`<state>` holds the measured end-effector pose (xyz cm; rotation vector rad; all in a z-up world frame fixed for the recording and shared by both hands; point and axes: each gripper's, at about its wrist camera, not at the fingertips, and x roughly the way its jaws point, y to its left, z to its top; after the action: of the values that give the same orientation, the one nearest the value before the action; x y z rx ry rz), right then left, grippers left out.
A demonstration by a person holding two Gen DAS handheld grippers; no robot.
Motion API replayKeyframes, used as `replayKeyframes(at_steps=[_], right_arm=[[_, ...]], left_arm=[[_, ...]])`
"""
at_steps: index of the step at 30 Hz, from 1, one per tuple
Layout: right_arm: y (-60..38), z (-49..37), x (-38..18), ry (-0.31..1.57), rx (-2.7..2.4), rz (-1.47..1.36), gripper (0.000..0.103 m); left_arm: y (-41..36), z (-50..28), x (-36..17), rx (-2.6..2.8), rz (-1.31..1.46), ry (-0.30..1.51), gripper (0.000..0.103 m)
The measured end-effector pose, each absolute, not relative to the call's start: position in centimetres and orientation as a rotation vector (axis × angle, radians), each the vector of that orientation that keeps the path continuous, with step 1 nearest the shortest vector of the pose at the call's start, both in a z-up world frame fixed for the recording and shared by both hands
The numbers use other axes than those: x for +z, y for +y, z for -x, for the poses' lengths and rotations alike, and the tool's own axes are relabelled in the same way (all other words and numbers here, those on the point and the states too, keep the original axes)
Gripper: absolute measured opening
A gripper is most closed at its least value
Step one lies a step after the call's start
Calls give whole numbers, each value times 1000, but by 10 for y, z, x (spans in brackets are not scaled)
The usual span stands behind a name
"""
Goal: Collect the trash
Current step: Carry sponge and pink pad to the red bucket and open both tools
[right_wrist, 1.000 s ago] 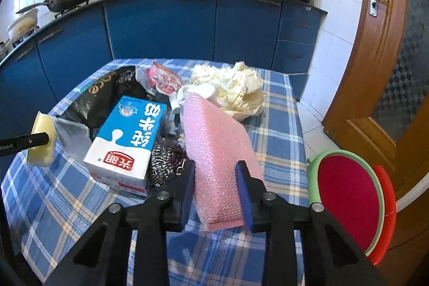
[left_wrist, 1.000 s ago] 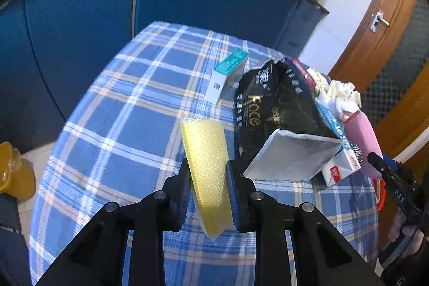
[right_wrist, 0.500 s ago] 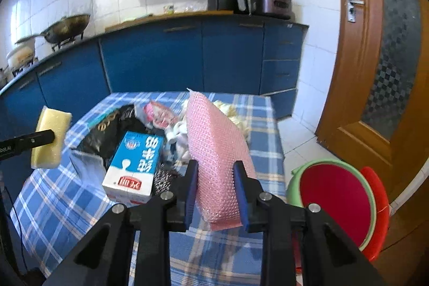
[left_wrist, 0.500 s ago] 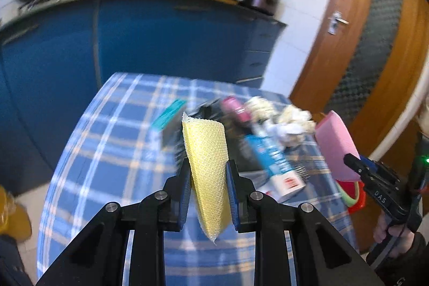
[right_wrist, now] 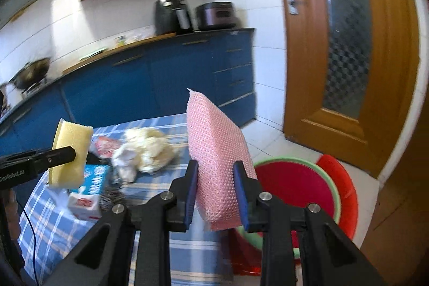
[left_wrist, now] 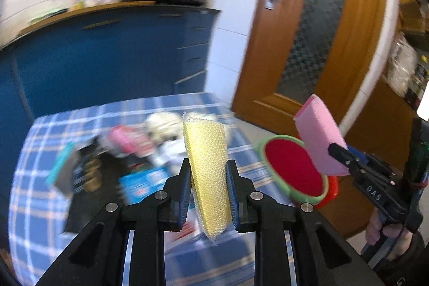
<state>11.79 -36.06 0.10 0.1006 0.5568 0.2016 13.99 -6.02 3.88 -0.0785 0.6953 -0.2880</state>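
Note:
My left gripper (left_wrist: 208, 189) is shut on a yellow sponge (left_wrist: 207, 165) and holds it in the air above the checked table. It also shows in the right wrist view (right_wrist: 70, 157). My right gripper (right_wrist: 215, 190) is shut on a pink sponge (right_wrist: 217, 157), raised near the table's right edge; it shows in the left wrist view (left_wrist: 320, 136) too. A red bin with a green rim (right_wrist: 297, 186) stands on the floor right of the table, below the pink sponge (left_wrist: 292, 168).
On the blue checked tablecloth (right_wrist: 166, 133) lie crumpled tissues (right_wrist: 144, 149), a blue-and-white milk carton (right_wrist: 89, 192), a black bag (left_wrist: 88, 176) and a pink wrapper (left_wrist: 126, 141). Blue cabinets stand behind. A wooden door (right_wrist: 346, 44) is at the right.
Both grippers have lifted and swung right toward the bin, each still holding its sponge. The views now tilt up and show more of the door and counter.

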Motion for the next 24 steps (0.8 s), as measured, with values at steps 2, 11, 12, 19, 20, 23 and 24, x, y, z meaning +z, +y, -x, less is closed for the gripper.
replayKeyframes(at_steps=[2, 11, 12, 19, 20, 23, 24], right_arm=[[-379, -125, -6, 570, 173, -132, 29], [-427, -159, -48, 652, 60, -177, 30], [-430, -162, -52, 660, 52, -176, 30], [-465, -179, -77, 713, 12, -278, 34], [-470, -179, -79, 714, -1, -289, 34], [-482, -177, -82, 706, -19, -315, 34], [-483, -177, -81, 704, -25, -317, 34]], left_arm=[[-84, -150, 39, -327, 61, 705, 25], [-171, -188, 22, -430, 2, 764, 25], [-179, -193, 19, -436, -5, 773, 25], [-223, -219, -13, -474, -48, 857, 25], [-230, -223, -19, -480, -55, 874, 25], [-246, -232, -33, -497, -74, 914, 25], [-252, -235, -37, -498, -82, 923, 25]])
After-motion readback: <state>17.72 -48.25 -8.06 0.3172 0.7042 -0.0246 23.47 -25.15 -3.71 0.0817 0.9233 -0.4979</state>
